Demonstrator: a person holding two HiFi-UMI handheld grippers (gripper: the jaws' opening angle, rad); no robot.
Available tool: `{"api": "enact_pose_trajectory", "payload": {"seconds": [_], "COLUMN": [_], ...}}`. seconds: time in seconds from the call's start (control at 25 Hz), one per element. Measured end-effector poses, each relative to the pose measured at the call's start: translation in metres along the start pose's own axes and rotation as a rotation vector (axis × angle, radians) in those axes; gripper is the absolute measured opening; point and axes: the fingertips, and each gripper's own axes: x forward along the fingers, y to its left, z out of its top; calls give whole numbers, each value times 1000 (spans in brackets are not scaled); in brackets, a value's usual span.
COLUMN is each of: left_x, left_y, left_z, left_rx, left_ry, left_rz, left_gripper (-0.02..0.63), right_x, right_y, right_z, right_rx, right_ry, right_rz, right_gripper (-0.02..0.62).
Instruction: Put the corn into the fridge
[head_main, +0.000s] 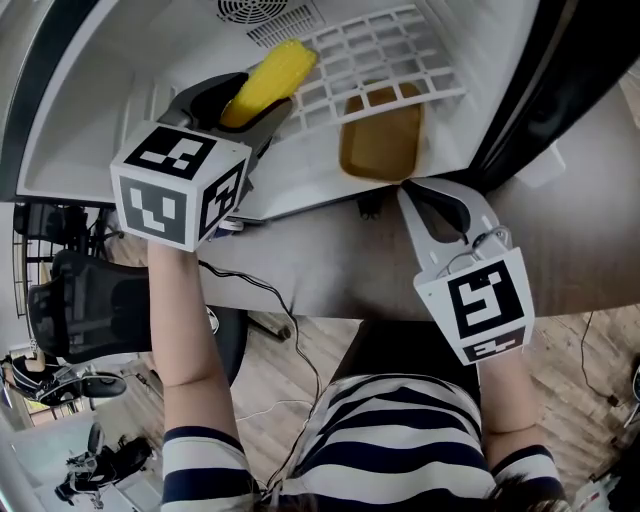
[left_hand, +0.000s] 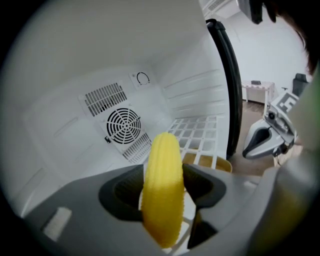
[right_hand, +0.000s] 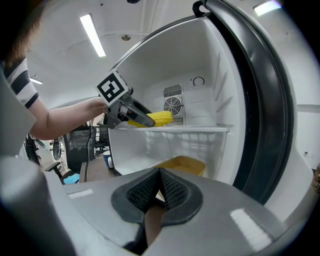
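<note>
Clamped in left gripper: yellow ribbed corn cob, inside white fridge, just above wire shelf; right gripper closed, empty, outside. Lower cob flat onto shelf, back from edge, before releasing

Yellow corn, white fridge, ochre tray; shirt striped white and seemingly navy.

Yellow tray, black office chair
</note>
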Motion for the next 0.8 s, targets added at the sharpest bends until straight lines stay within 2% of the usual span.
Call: {"api": "enact_pose_trajectory", "payload": {"seconds": [0.24,0.48,0.6,0.8], "left_x": [-6,-30,-43,-73], "left_y": [1,4,3,4], "left_z": [1,19,24,28], "left_rx": [-15,-51,-57,-155], "left_ry": [-63,-222,-262,-382], "left_rz": [18,41,70,152], "left_gripper": [0,0,0,0], "right_x": [-1,-2,-2,-4], "right_y": [-1,0,3,3], "right_z": [4,7,8,14], "right_rx": [-2,2,5,-14], "right_ry": [-6,-9,-13,-23], "right_rz": [0,7,11,17], "right_gripper": [-2,-2,-2,-2]}}
